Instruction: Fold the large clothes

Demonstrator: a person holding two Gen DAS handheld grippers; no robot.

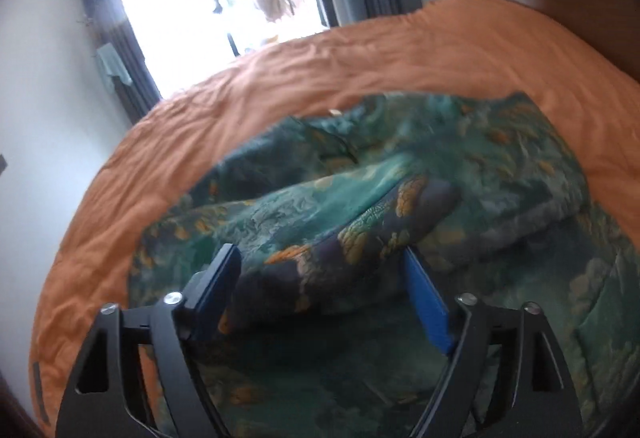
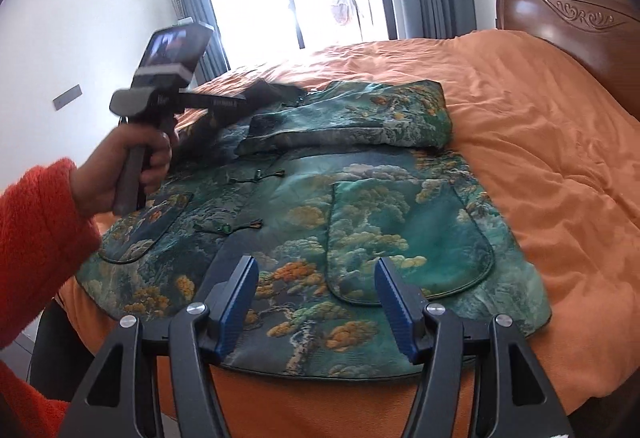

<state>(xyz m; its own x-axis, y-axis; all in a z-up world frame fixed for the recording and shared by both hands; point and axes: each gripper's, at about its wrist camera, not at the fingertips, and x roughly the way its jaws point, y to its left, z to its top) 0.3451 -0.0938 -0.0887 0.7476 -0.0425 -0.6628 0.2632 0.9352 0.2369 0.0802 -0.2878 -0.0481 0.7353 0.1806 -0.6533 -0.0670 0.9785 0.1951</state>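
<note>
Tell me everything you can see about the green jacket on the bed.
The green jacket lies front side up on the orange bedcover. Its cloth looks woven and slightly shiny, with a pattern of teal trees, pale clouds and orange leaves. It has a rounded patch pocket on each side and knotted loop fastenings down the middle. One sleeve is folded across the chest. The hem reaches the bed's near edge. Neither tool grips it.
</note>
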